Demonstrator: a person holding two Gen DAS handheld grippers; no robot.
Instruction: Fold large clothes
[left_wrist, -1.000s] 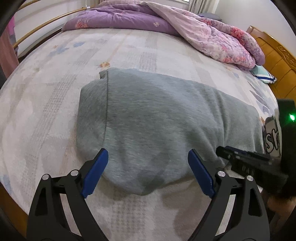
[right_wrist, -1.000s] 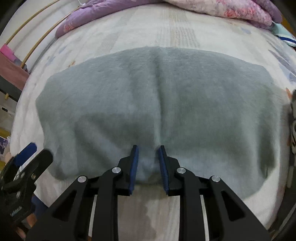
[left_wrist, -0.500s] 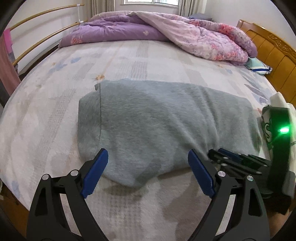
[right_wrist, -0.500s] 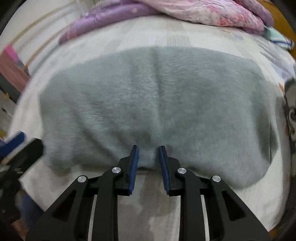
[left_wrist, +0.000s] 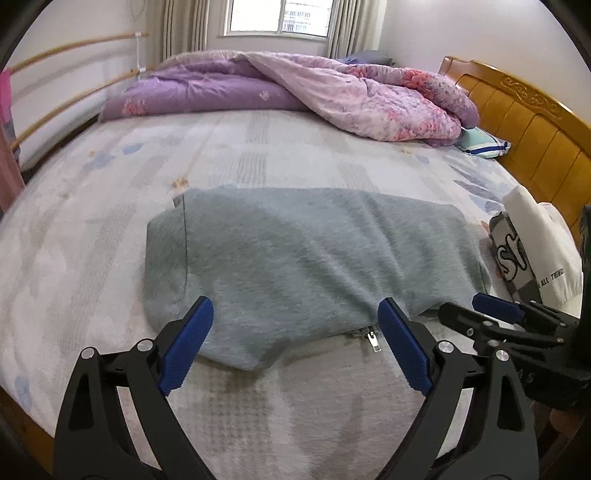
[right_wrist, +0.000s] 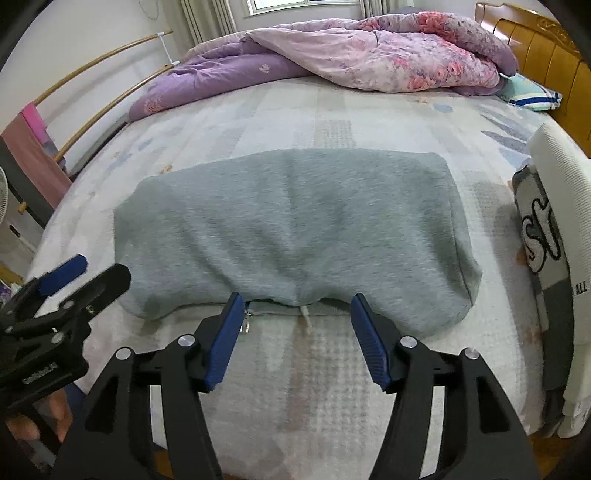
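A grey fleece garment (left_wrist: 303, 258) lies folded into a wide flat bundle on the bed; it also shows in the right wrist view (right_wrist: 295, 229). A zipper pull (left_wrist: 373, 341) pokes out from its near edge, and also shows in the right wrist view (right_wrist: 244, 325). My left gripper (left_wrist: 293, 345) is open and empty, pulled back just short of the near edge. My right gripper (right_wrist: 295, 338) is open and empty, its fingertips beside the near edge. The right gripper shows in the left wrist view (left_wrist: 502, 314), the left gripper in the right wrist view (right_wrist: 62, 280).
A stack of folded clothes (right_wrist: 554, 258) sits at the right of the garment. A purple and pink quilt (left_wrist: 295, 92) is heaped at the far end. A wooden headboard (left_wrist: 524, 122) runs along the right, wooden rails (left_wrist: 74, 74) along the left.
My right gripper has opened and let go of the garment's near edge. Both grippers have drawn back and tilted up, so the garment sits farther away.
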